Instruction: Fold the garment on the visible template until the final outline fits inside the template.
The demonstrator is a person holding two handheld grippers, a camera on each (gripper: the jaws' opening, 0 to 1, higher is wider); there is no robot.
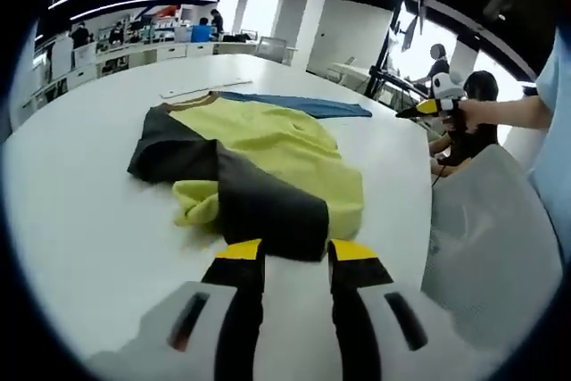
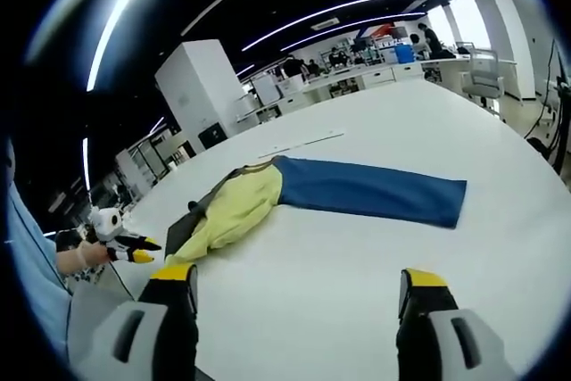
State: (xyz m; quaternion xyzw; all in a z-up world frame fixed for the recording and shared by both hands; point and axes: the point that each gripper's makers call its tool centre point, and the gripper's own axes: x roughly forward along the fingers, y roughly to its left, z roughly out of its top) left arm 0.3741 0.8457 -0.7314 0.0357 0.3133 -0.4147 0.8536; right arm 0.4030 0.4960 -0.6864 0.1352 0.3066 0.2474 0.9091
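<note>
One garment (image 1: 259, 162), yellow and dark grey, lies bunched on the white surface (image 1: 80, 211). One blue template (image 2: 370, 190) lies partly hidden under the garment. Beside the garment the surface is bare. The left hand-held gripper (image 1: 294, 256) touches the garment's near edge, fingers slightly apart. The right hand-held gripper (image 2: 299, 287) is wide open, holding nothing.

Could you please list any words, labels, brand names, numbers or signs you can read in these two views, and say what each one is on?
There is no readable text in either view.
The yellow and dark grey garment shows no print or label.
The blue template is plain.
The white strip beyond the garment may carry marks, but they are too small to read.
The signs at the far desks are too blurred to read.
</note>
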